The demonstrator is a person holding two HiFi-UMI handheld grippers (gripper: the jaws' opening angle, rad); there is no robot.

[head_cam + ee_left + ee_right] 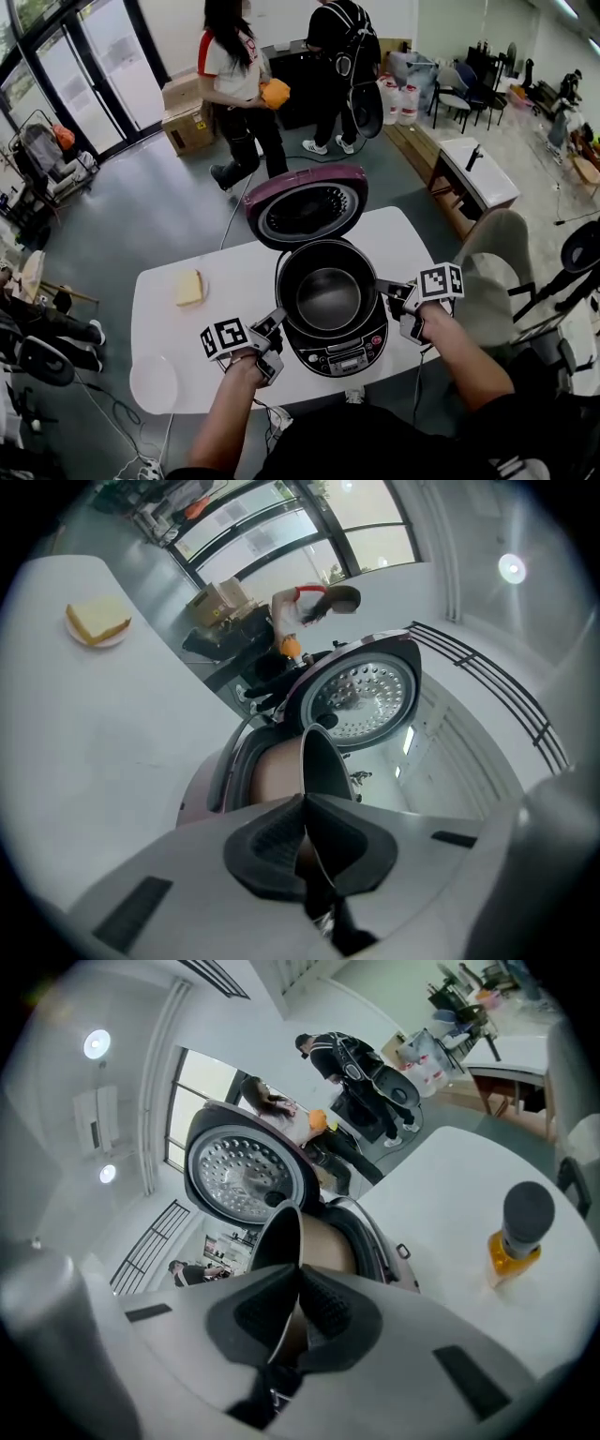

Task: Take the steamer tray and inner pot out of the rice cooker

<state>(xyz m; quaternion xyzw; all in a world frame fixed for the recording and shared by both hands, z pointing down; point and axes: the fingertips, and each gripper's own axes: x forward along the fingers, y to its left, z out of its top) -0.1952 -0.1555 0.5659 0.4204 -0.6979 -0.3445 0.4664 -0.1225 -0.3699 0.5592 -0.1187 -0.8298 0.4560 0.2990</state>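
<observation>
- Two things lie on the white table [187, 347] left of the cooker: a pale round dish [153, 382] near my edge, possibly the steamer tray though I can't be sure from the head view, and a yellow slab [189, 287] on a small plate.
- My left gripper [277, 321] [305, 803] is clamped on the left rim of the inner pot [328, 298] [277, 775], pads pressed on the thin metal edge.
- That pot sits in the well of the rice cooker [337, 352], its tan outer wall showing above the body; the lid [307, 206] stands open behind.
- My right gripper [384, 286] [298, 1274] pinches the opposite rim, closed tight on it.
- A bottle [516, 1232] of orange liquid stands on the table to the right.
</observation>
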